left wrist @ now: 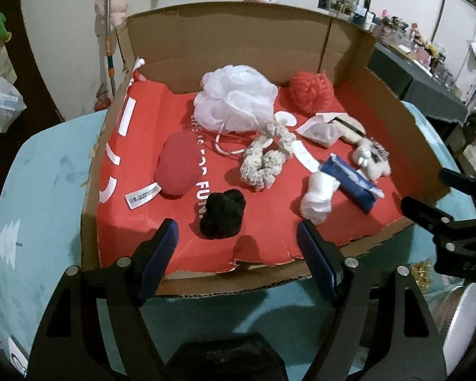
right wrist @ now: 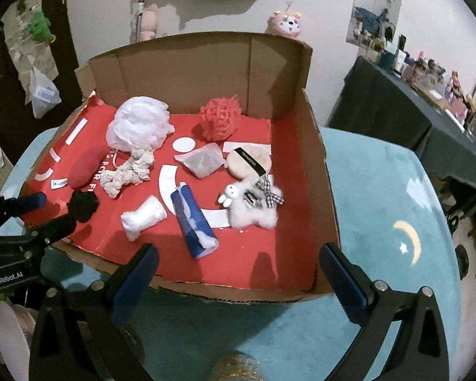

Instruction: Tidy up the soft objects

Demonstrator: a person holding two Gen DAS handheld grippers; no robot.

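My left gripper (left wrist: 238,238) and right gripper (right wrist: 238,263) gape empty; ahead, a fuzzy black pom-pom (left wrist: 222,215), perhaps yarn, on glossy red cardboard (left wrist: 269,228).

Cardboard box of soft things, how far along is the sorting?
Nothing looks sorted yet: the white bath pouf, black pompom, red cushion and blue tissue pack lie scattered in the cardboard box. Nothing is in hand: left gripper and right gripper are open and empty. All the picking remains.
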